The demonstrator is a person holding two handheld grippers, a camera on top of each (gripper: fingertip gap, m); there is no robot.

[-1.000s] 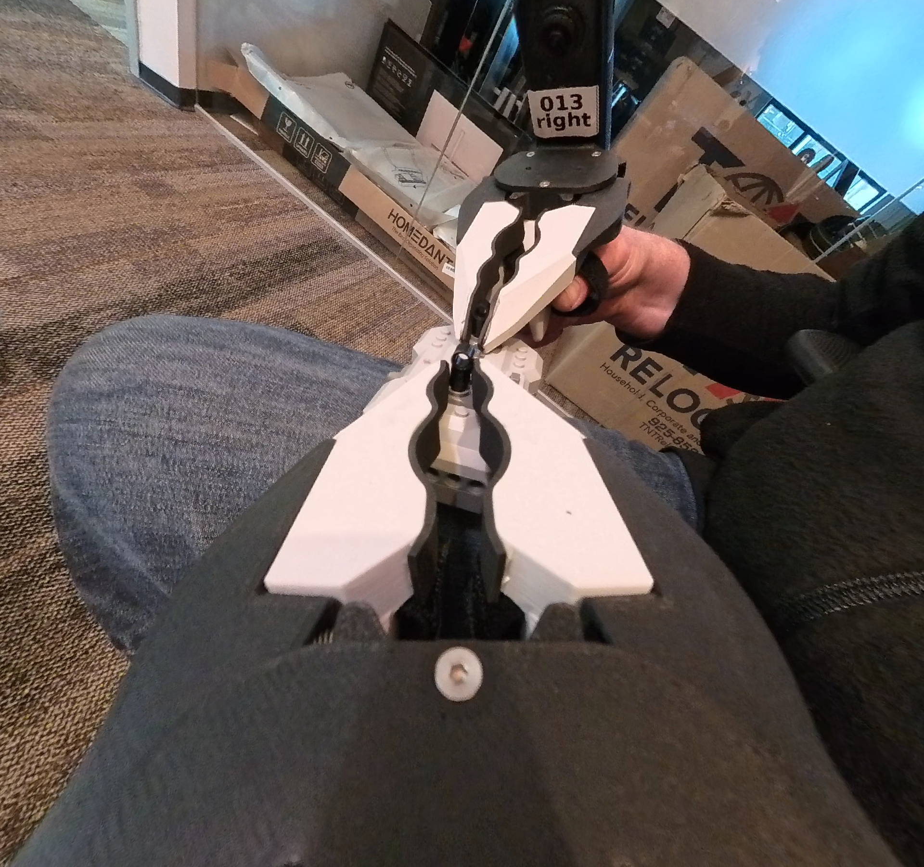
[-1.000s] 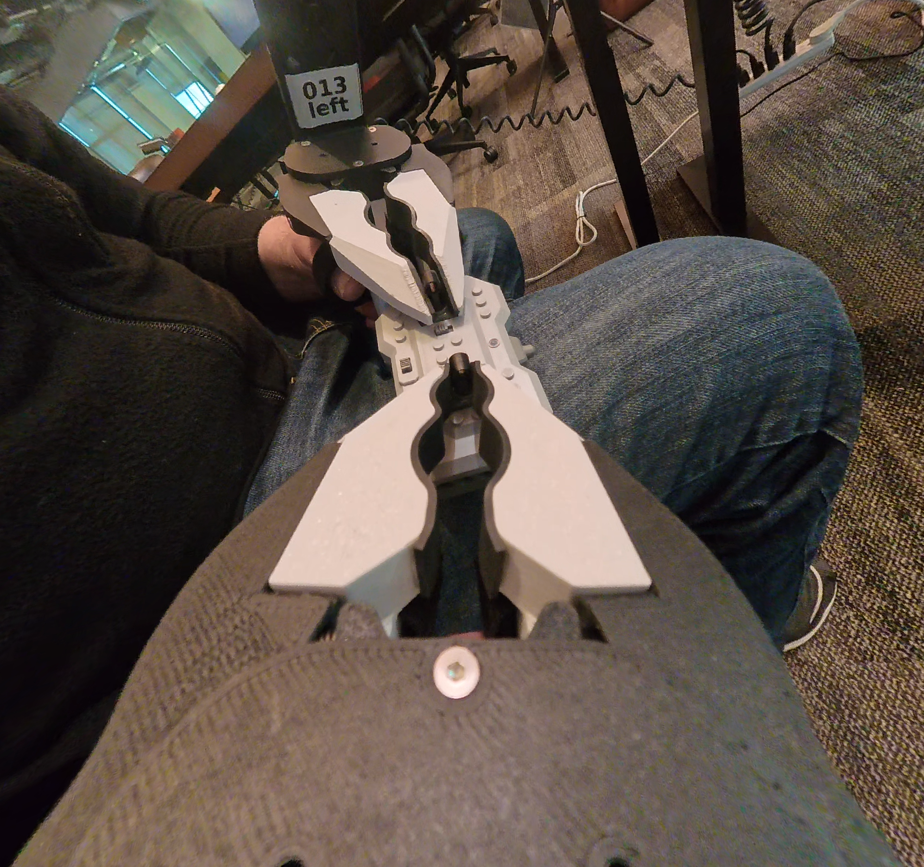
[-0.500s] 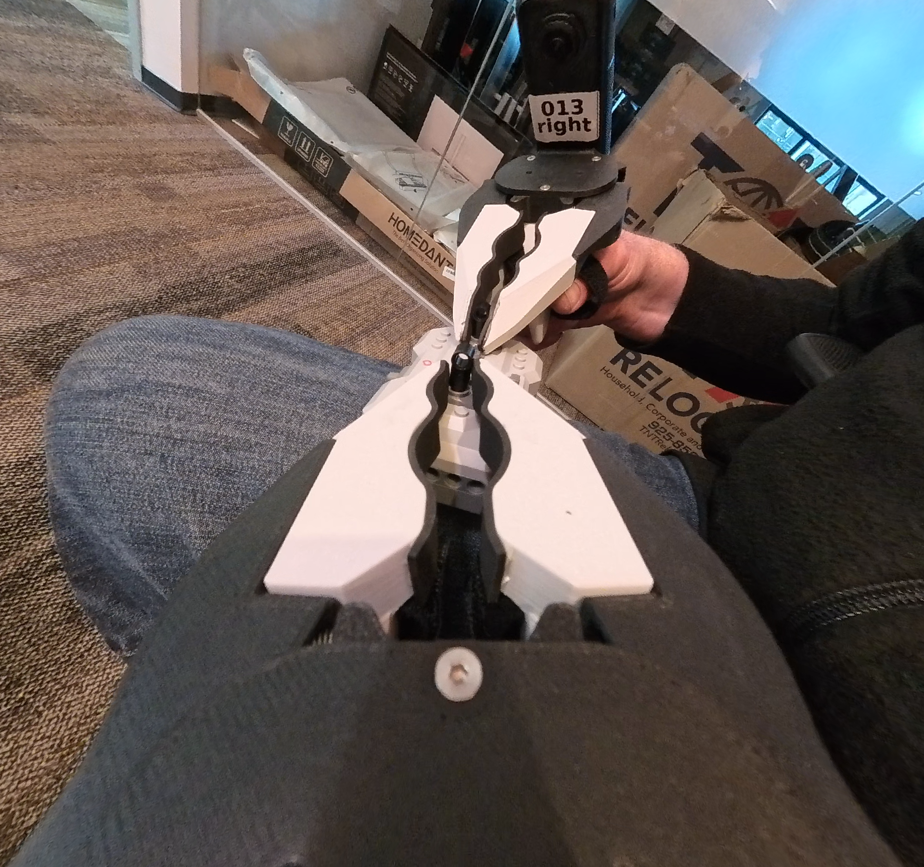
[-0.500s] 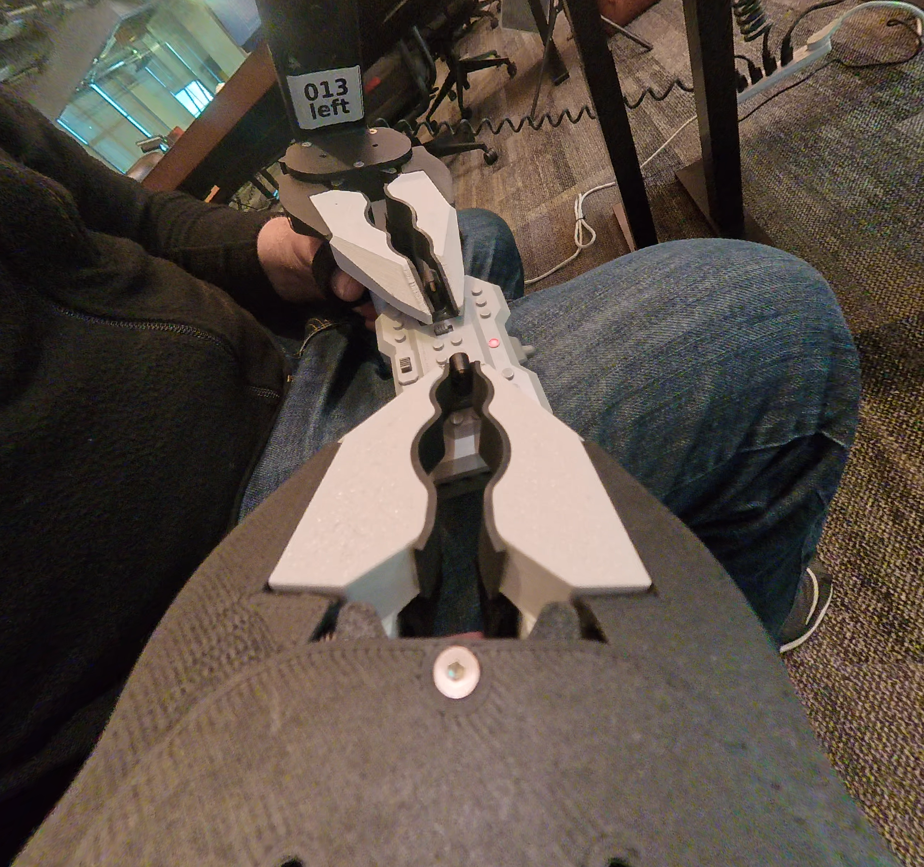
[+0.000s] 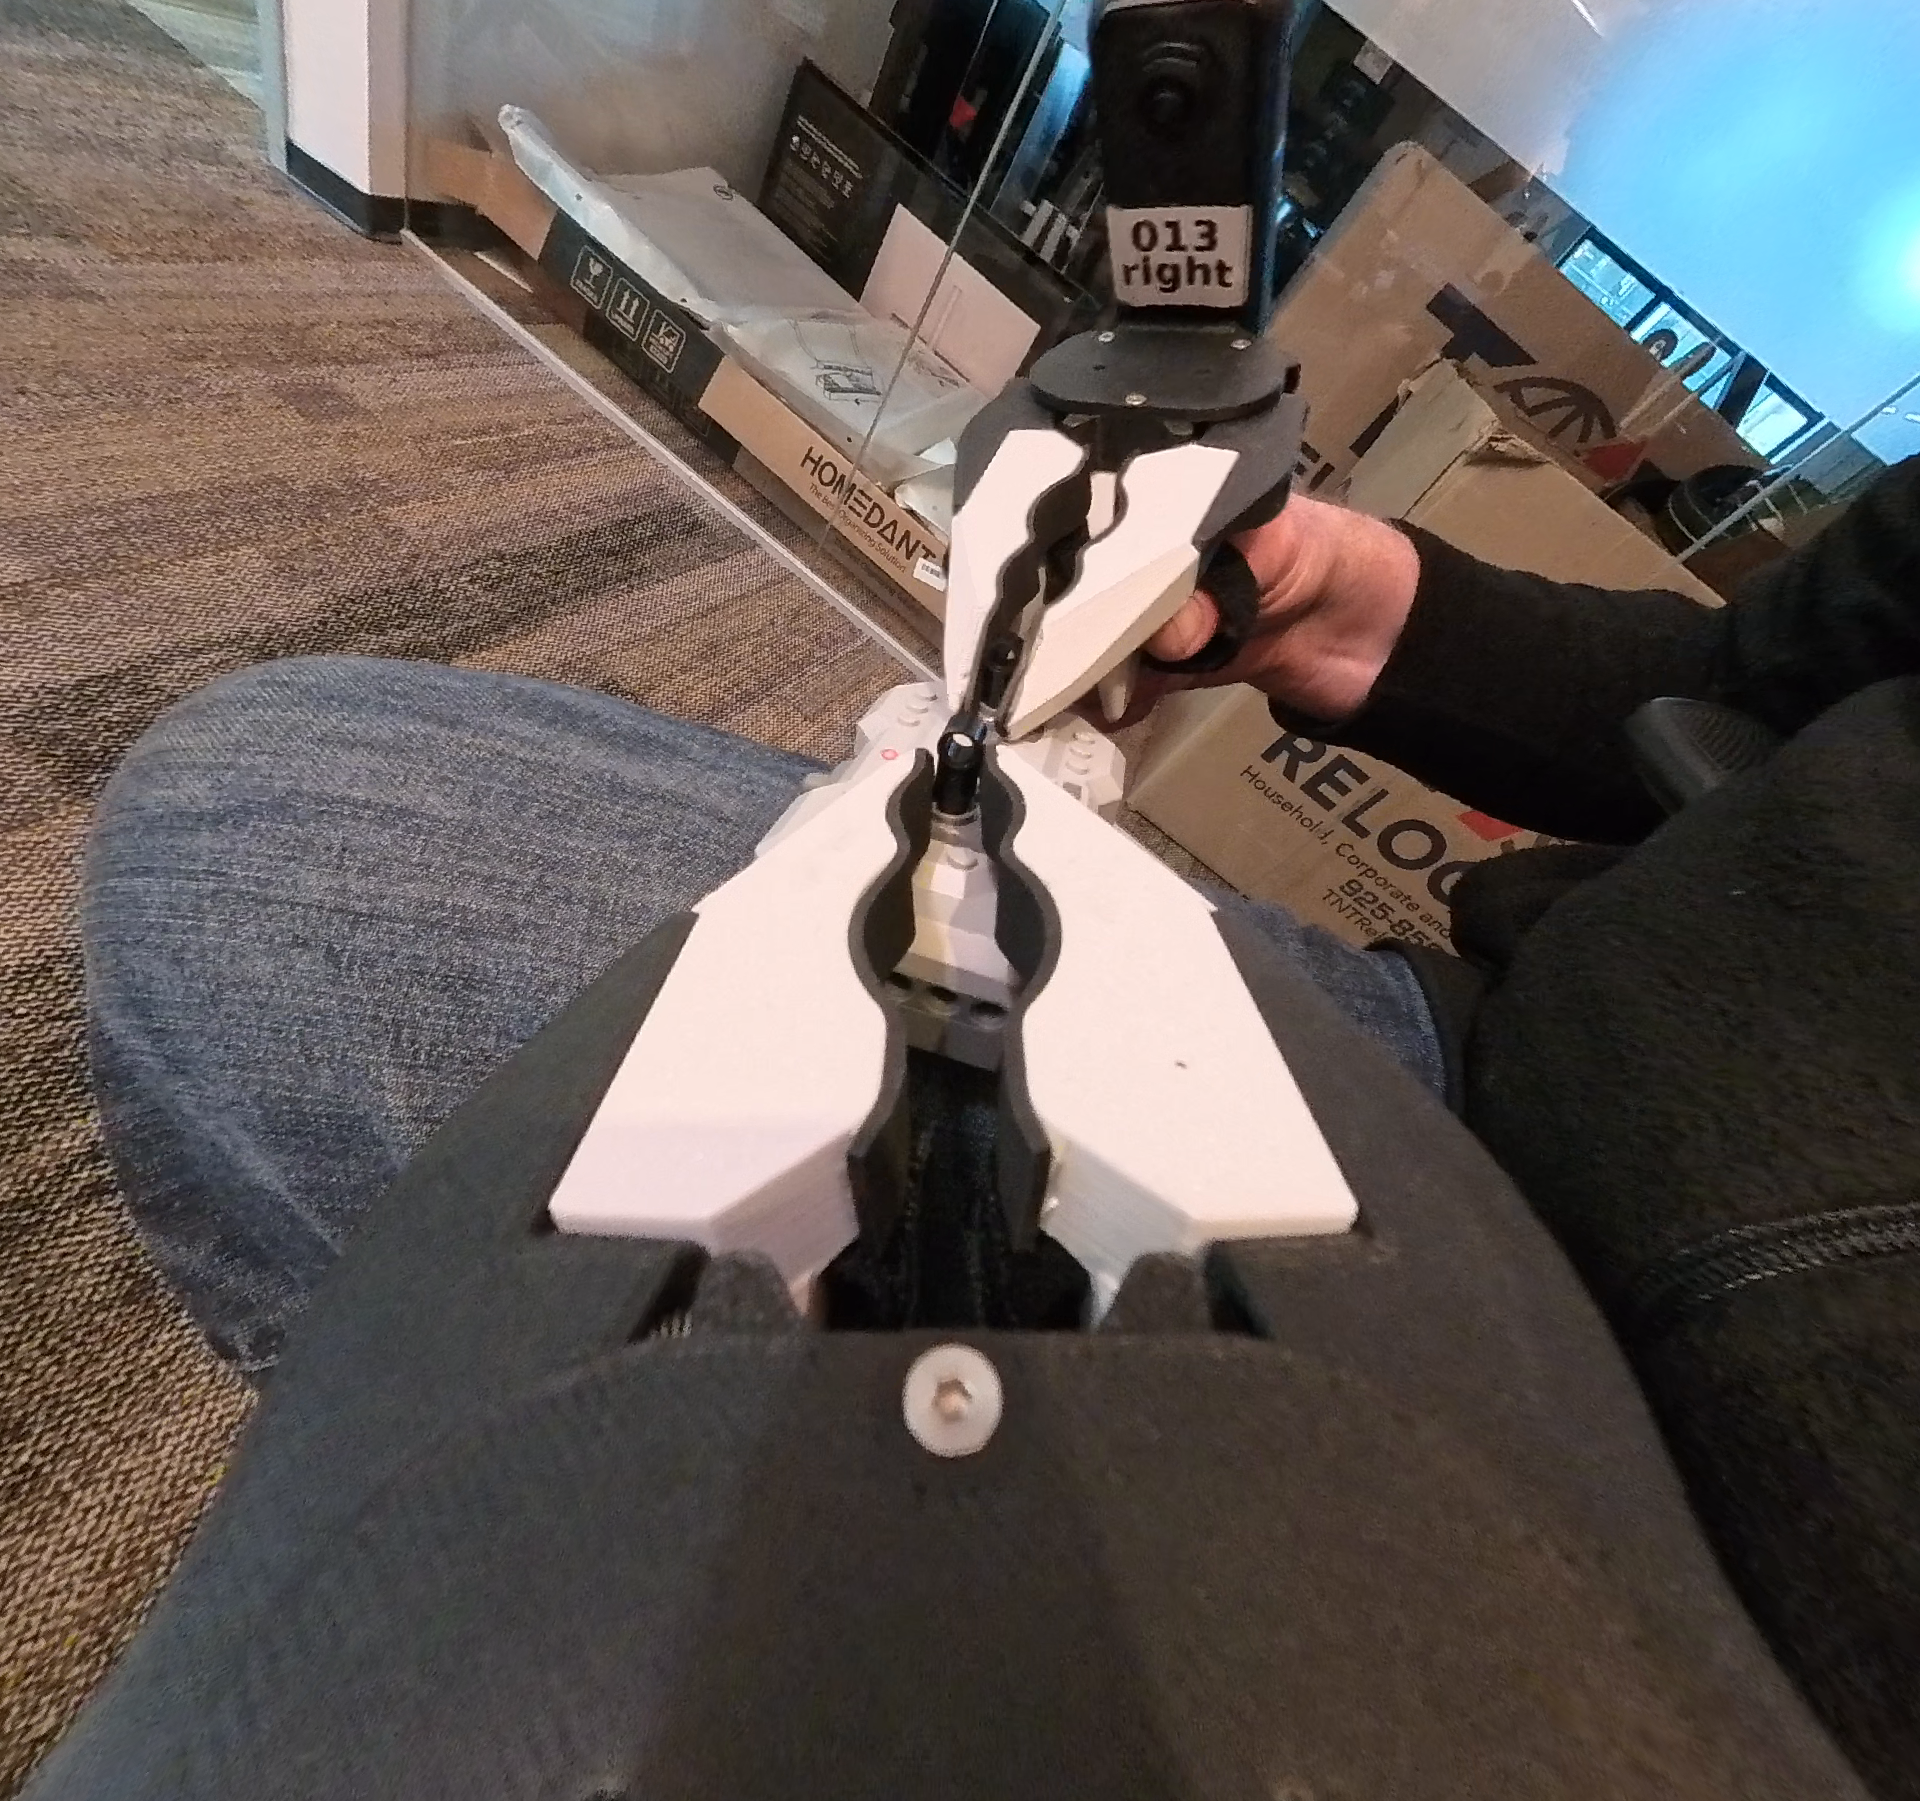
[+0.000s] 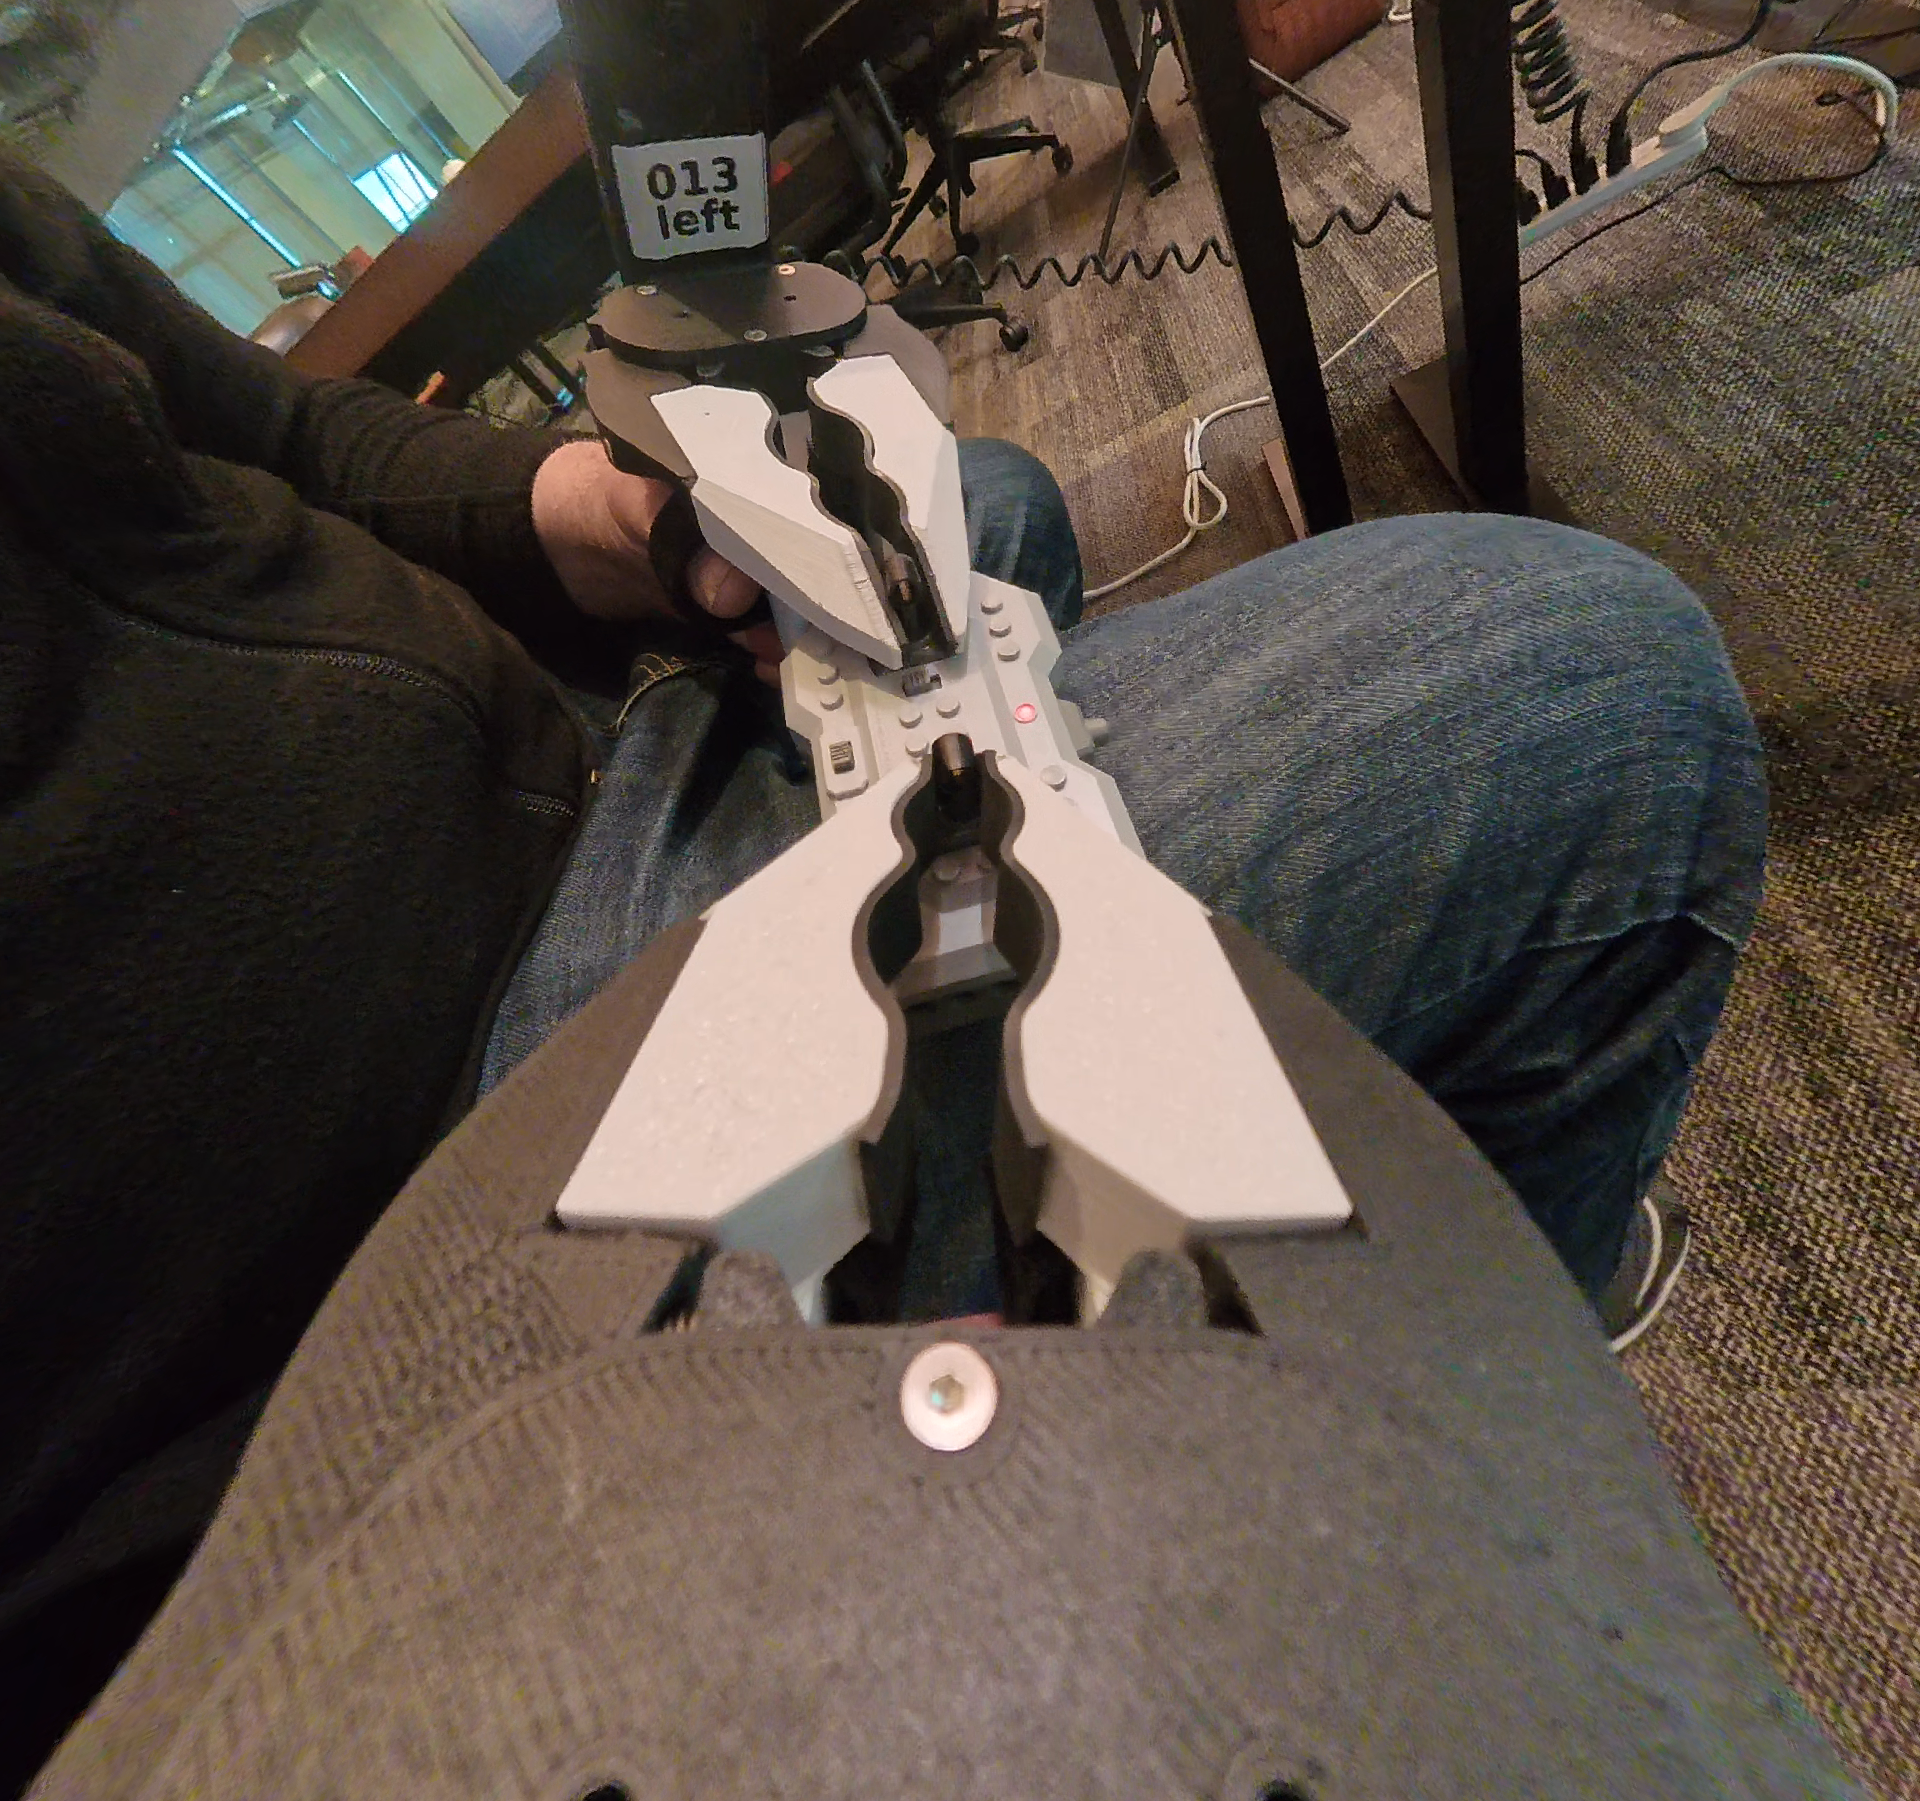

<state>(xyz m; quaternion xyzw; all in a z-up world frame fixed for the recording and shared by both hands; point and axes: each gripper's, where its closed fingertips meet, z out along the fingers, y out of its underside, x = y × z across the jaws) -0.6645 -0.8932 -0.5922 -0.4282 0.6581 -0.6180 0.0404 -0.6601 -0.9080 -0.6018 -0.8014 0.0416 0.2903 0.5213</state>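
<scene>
A light grey studded brick assembly (image 6: 997, 671) rests on a person's lap, with a small red light (image 6: 1025, 712) lit on top. My right gripper (image 6: 956, 775) is shut on a black pin at its near end, with grey brick parts between the fingers. My left gripper (image 6: 920, 645) faces it from the far end, shut on the assembly. In the left wrist view my left gripper (image 5: 961, 780) is shut on a black pin. The right gripper (image 5: 995, 702) meets it tip to tip above the assembly (image 5: 1086, 764). A hand holds each gripper.
The person's jeans-clad knees (image 5: 364, 868) (image 6: 1403, 764) lie under and beside the grippers. Cardboard boxes (image 5: 1299, 816) and a flat carton (image 5: 790, 463) stand along a glass wall. Black desk legs (image 6: 1247, 297), a coiled cable (image 6: 1091, 271) and a power strip (image 6: 1662, 141) are on the carpet.
A red light on the grey assembly has come on. Both grippers stay shut on its ends and have hardly moved.
</scene>
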